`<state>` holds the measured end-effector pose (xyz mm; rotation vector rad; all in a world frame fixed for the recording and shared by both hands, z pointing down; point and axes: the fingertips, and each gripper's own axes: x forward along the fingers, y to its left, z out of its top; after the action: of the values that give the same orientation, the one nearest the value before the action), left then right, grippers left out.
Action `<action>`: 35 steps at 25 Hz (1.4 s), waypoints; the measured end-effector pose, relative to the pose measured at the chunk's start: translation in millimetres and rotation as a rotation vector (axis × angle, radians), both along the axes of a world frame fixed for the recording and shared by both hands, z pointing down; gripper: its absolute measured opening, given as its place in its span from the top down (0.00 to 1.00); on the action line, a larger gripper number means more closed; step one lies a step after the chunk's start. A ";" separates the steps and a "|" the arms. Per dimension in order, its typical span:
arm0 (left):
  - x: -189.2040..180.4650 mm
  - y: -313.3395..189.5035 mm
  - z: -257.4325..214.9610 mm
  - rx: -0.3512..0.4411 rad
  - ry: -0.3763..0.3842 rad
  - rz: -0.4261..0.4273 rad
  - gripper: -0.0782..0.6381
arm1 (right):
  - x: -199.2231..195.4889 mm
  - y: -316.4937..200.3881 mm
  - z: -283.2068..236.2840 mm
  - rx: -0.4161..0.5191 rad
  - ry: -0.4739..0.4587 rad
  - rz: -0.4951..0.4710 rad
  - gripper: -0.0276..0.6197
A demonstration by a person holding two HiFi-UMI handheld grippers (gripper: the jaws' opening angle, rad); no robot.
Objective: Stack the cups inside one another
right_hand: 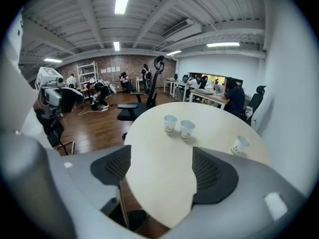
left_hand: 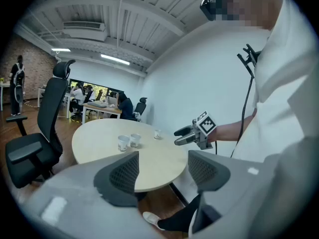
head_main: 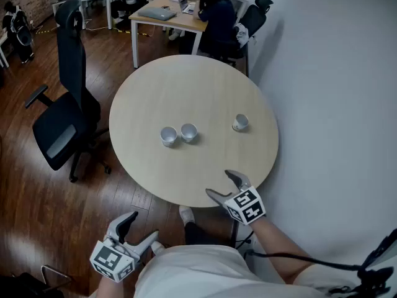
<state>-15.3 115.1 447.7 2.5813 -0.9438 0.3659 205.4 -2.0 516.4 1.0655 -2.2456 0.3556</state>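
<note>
Three white paper cups stand upright on the round pale table (head_main: 186, 85). Two are close together near the middle: one cup (head_main: 168, 136) on the left and another cup (head_main: 189, 132) beside it. A third cup (head_main: 240, 122) stands apart to the right. My right gripper (head_main: 226, 185) is open at the table's near edge, empty. My left gripper (head_main: 140, 227) is open and empty below the table edge, over the floor. The right gripper view shows the cups (right_hand: 170, 123), (right_hand: 187, 129), (right_hand: 240, 145) beyond the open jaws. In the left gripper view the cups (left_hand: 123, 143) are far off.
A black office chair (head_main: 65, 113) stands left of the table on the wooden floor. A white wall (head_main: 335, 104) runs close along the right. Behind the table is a desk (head_main: 164, 14) with people seated at it.
</note>
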 end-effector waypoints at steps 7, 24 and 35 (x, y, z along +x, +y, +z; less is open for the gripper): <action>69.9 -79.1 -19.5 0.014 -0.001 -0.009 0.43 | 150.2 -156.1 25.2 0.063 0.079 0.213 0.36; 127.8 -166.0 -28.0 -0.072 -0.092 -0.097 0.44 | 232.5 -319.4 131.9 -0.089 0.064 0.300 0.37; 126.9 -172.2 -22.8 -0.061 -0.056 -0.024 0.44 | 165.7 -286.8 69.1 -0.040 0.036 0.162 0.38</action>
<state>111.6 -57.1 424.9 2.5147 -0.9670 0.4556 371.1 -288.9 585.5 1.2265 -2.1171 0.4437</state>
